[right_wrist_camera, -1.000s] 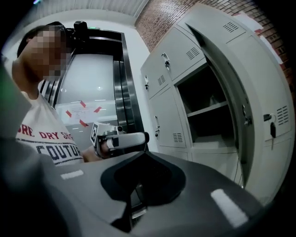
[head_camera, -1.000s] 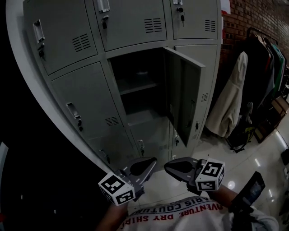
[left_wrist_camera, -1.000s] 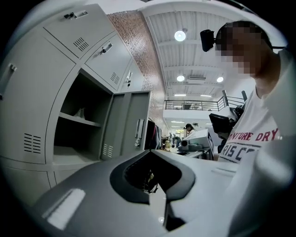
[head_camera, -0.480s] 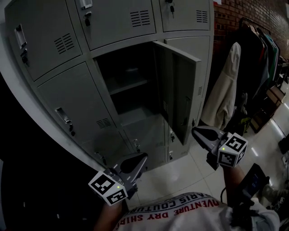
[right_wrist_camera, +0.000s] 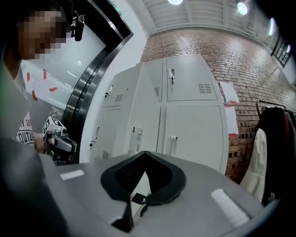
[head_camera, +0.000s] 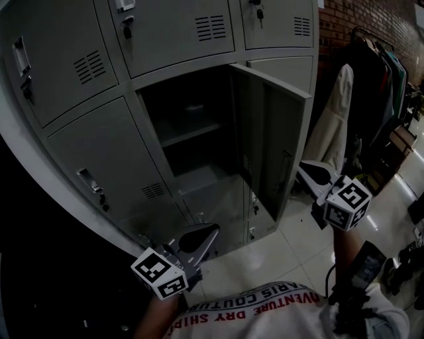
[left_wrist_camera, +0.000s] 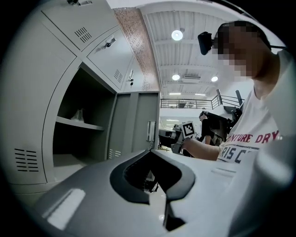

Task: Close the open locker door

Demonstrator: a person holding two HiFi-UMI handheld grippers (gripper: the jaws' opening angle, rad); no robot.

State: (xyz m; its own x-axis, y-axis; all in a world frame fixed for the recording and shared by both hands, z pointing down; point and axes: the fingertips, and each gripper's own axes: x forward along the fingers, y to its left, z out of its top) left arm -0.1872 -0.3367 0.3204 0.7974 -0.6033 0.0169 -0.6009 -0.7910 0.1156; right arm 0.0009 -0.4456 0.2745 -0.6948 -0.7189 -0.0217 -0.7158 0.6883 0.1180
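Locker door (head_camera: 271,149) stands wide open, swung out to the right of its compartment (head_camera: 189,116) in the middle row of the grey lockers (head_camera: 99,152), edge-on to the head view. Inside the dark compartment, one shelf (head_camera: 192,132) crosses at mid height, with something small and pale on it, too dim to name. From the left gripper view the door (left_wrist_camera: 136,125) shows its inner face, a latch plate near its free edge.

Right gripper (head_camera: 310,173) is up at the door's outer side, tips just beside the free edge at about handle height; whether they touch the metal, I cannot tell. Its own view has the jaws pressed together at the tips (right_wrist_camera: 144,152), nothing between them, pointing toward the pale locker fronts.

Left gripper (head_camera: 202,235) hangs low, close to the person's white shirt (head_camera: 265,308), well apart from the door and below the open compartment. Its jaws are closed on each other too (left_wrist_camera: 150,152), empty.

Off to the right, a light coat (head_camera: 336,119) hangs beside the lockers in front of a brick wall (head_camera: 371,20), and glossy floor tiles (head_camera: 285,248) shine below
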